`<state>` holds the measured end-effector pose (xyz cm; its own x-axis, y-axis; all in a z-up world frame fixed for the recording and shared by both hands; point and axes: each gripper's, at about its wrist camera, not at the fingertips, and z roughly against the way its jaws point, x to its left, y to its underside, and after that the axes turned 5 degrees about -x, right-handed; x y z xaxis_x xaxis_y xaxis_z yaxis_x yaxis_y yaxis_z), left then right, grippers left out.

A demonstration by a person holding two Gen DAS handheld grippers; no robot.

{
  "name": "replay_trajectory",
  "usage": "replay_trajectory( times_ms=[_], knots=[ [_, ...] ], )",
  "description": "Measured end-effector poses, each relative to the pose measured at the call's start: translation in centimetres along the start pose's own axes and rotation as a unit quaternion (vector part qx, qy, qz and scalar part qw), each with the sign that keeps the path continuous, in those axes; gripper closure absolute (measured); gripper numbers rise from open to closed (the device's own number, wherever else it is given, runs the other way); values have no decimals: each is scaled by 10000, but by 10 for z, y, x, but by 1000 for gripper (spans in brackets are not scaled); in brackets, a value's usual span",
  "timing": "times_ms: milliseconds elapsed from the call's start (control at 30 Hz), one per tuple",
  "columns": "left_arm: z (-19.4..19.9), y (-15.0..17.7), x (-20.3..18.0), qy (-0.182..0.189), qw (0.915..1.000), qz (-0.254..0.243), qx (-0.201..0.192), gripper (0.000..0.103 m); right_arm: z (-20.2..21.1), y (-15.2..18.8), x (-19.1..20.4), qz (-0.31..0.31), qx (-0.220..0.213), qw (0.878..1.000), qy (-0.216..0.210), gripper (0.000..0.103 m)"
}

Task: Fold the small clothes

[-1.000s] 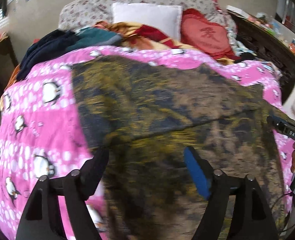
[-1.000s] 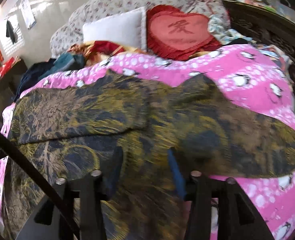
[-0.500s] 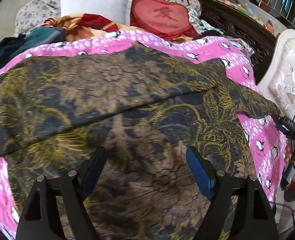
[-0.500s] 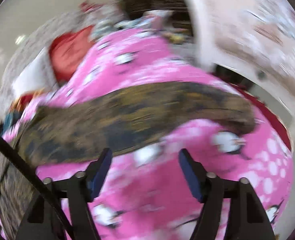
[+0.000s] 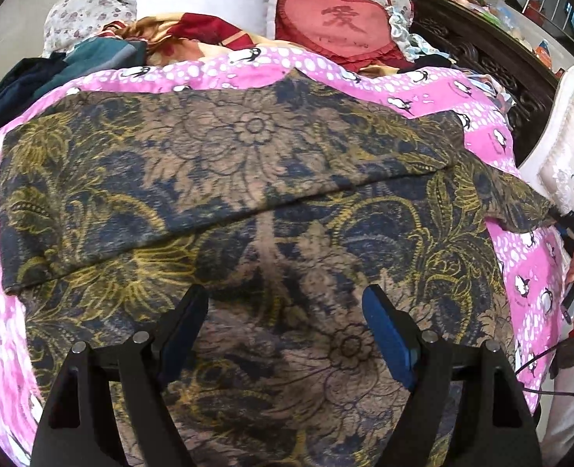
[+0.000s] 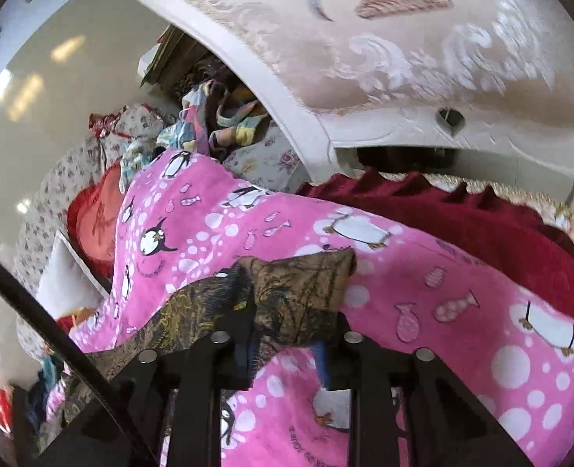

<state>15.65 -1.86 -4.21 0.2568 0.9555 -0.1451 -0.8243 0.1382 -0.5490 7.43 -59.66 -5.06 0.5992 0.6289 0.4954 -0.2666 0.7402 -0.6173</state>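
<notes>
Over the pink blanket, left gripper hovers spread above the garment while right gripper pinches its sleeve

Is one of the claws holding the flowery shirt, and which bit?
The right claw pinches the flowery shirt by its sleeve end. The left claw is open, holding nothing.

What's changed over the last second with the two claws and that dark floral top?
The right claw swung out to the floral top's right sleeve end and closed on it. The left claw stayed open above the garment's body; the top stays spread on the pink penguin blanket.
</notes>
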Motion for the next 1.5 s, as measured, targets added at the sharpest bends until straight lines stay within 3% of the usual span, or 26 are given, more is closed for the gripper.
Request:
replay_trajectory(
  times_ms=[200, 367, 567, 767, 1033, 1133, 1200, 1267, 1333, 1400, 1500],
  knots=[
    [16, -2, 18, -24, 9998, 126, -162, 22, 52, -11, 82, 780, -531, 9929, -718, 88],
    [40, -6, 47, -84, 9981, 371, -474, 22, 92, 5, 201, 1849, -724, 9673, -1580, 88],
    [64, -4, 91, -204, 9945, 742, -708, 22, 102, 76, 342, 2923, -426, 9233, -2455, 88],
    [69, 7, 127, -317, 9921, 980, -720, 22, 79, 183, 431, 3691, 242, 8838, -2865, 88],
    [63, 13, 159, -358, 9883, 1303, -705, 22, 44, 303, 479, 4335, 1063, 8408, -3062, 88],
    [62, 12, 158, -293, 9883, 1311, -721, 22, 21, 336, 480, 4518, 1609, 8233, -3036, 82],
    [61, 10, 154, -255, 9889, 1269, -729, 22, 9, 343, 473, 4406, 2150, 8122, -3163, 57],
    [60, 8, 148, -217, 9898, 1200, -739, 22, 10, 337, 465, 4253, 2427, 8083, -3269, 53],
    [59, 5, 142, -185, 9903, 1150, -756, 22, 20, 326, 459, 4214, 2419, 8064, -3371, 50],
    [58, 1, 135, -148, 9910, 1089, -768, 22, 32, 309, 449, 4254, 2330, 8045, -3429, 33],
    [51, -6, 119, -136, 9932, 881, -745, 22, 47, 280, 433, 4405, 2012, 8108, -3286, 31]
  ],
)
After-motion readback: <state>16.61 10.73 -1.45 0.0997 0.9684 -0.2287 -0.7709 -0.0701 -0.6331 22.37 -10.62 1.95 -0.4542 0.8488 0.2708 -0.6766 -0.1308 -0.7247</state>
